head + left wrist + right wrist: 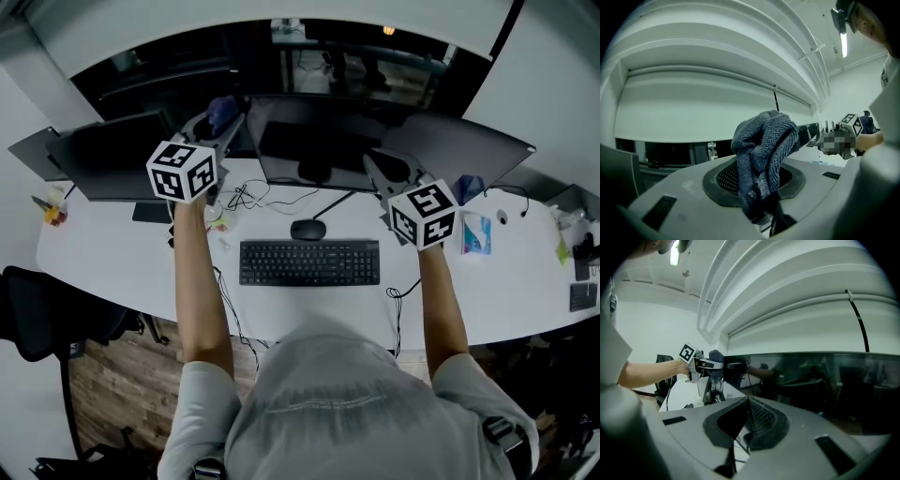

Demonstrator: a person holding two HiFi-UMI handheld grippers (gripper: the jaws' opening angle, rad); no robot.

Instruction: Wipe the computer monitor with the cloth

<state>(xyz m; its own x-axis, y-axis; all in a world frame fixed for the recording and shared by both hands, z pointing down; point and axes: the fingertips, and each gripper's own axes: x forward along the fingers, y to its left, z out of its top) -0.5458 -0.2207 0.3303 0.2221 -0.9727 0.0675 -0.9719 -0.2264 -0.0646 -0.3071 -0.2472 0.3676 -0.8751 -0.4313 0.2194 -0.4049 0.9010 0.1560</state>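
A blue-grey cloth [764,154] hangs bunched from my left gripper [761,187], whose jaws are shut on it. In the head view this left gripper [220,127] holds the cloth [223,112] up by the top left corner of the dark central monitor [319,141]. My right gripper [382,169] is raised at the monitor's lower right side. In its own view the right gripper [748,420] has its jaws together with nothing between them, the black screen [820,385] lies just ahead to the right, and the left gripper [705,364] with the cloth [715,356] is seen across.
A black keyboard [309,262] and a mouse [307,229] lie on the white desk [122,262] below the monitor. Other dark screens stand at the left [112,155] and right [464,150]. Loose cables [253,197] and small items [476,234] sit on the desk.
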